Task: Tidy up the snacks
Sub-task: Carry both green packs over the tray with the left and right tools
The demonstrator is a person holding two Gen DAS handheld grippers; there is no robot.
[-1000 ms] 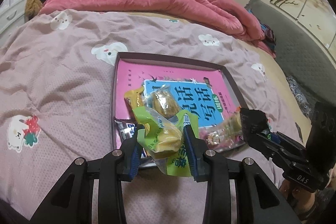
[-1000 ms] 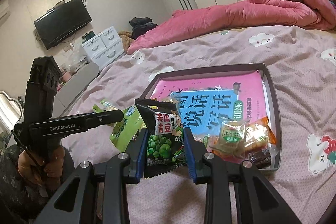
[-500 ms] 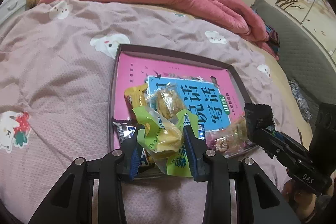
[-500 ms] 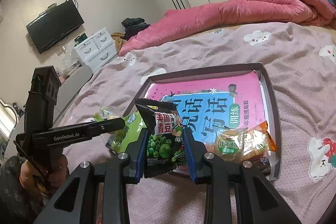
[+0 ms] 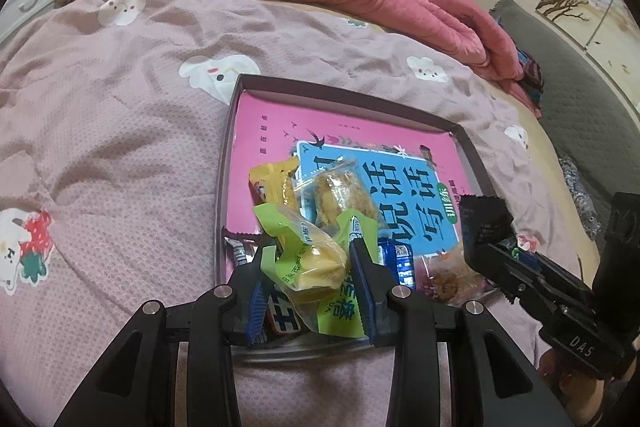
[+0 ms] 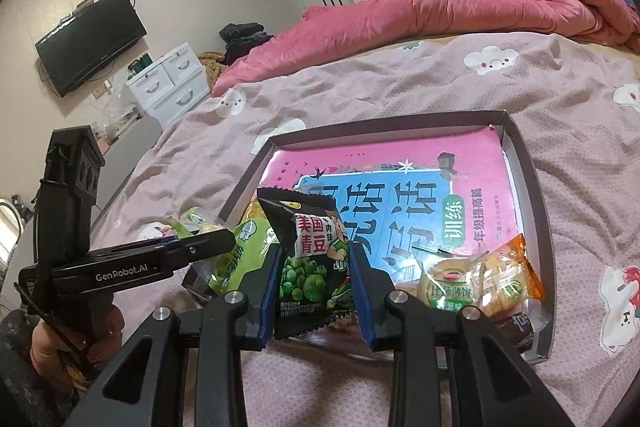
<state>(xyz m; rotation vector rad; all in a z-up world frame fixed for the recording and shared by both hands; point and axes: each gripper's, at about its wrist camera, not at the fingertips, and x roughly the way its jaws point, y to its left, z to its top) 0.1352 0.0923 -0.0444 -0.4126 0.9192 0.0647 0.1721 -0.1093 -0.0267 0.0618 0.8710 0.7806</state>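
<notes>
Left wrist view: left tongs (image 5: 312, 269) clamp lime-green plastic cake pouch (image 5: 308, 259) at frame centre; right tongs (image 6: 316, 281) grip black green-pea packet (image 6: 310, 259). Best lower both w/ care into dark shallow cardboard tray (image 5: 344, 95).

Both wrist views look close and downward from the bed's near side, sharing the tray (image 5: 468, 135) (image 6: 532, 183).

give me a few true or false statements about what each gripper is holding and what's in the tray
1. The left gripper grips a light green snack packet. True.
2. The right gripper is open and holds nothing. False: it is shut on a black green-pea packet.
3. A pink and blue book lies in the tray. True.
4. The tray sits on a wooden table. False: it sits on a pink bedspread.
5. An orange-edged biscuit packet lies in the tray. True.
</notes>
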